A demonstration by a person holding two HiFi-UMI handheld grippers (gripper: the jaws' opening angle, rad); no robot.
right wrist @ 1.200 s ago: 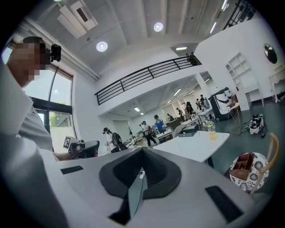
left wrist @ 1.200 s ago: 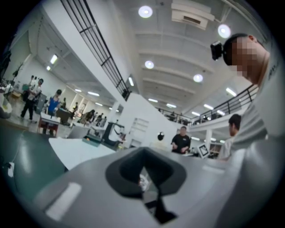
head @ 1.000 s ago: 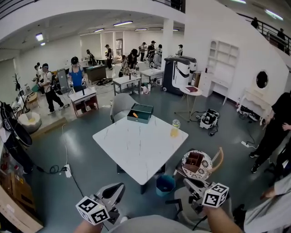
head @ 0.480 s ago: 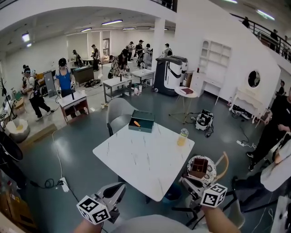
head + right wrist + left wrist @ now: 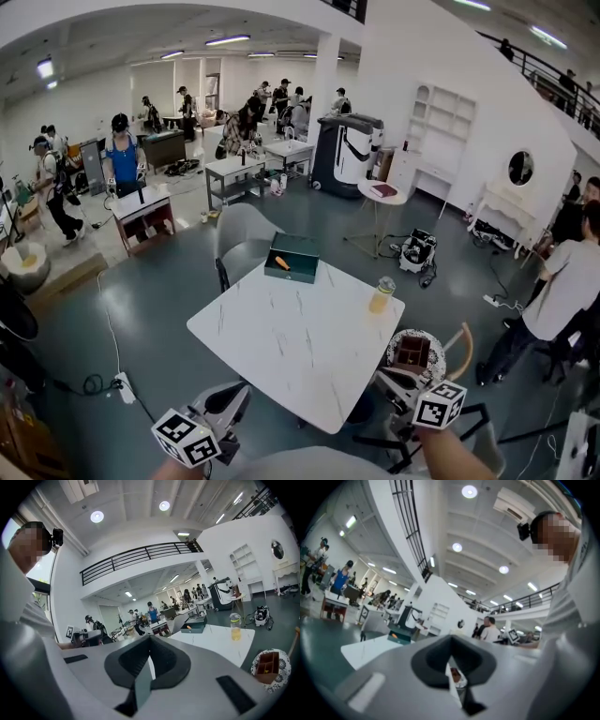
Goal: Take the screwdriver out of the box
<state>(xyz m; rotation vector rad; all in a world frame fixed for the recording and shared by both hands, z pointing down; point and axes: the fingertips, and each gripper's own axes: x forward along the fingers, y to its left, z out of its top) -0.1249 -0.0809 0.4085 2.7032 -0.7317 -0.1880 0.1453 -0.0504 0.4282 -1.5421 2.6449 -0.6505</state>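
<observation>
The table point(image 5: 281, 328) sits nearer than a second ago, yet the green box point(image 5: 292, 256) on its far corner, orange-handled screwdriver point(image 5: 281, 263) inside, is well beyond the left tool point(image 5: 230, 398) and right tool point(image 5: 389, 384), both closed, empty.

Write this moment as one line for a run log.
stage: before reach | screwdriver: lying in box, table far corner | left gripper: shut, empty, short of table | right gripper: same

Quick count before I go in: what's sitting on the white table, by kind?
Green box: 1
Screwdriver, orange handle, in the box: 1
Bottle of yellow liquid: 1
Total: 3
</observation>
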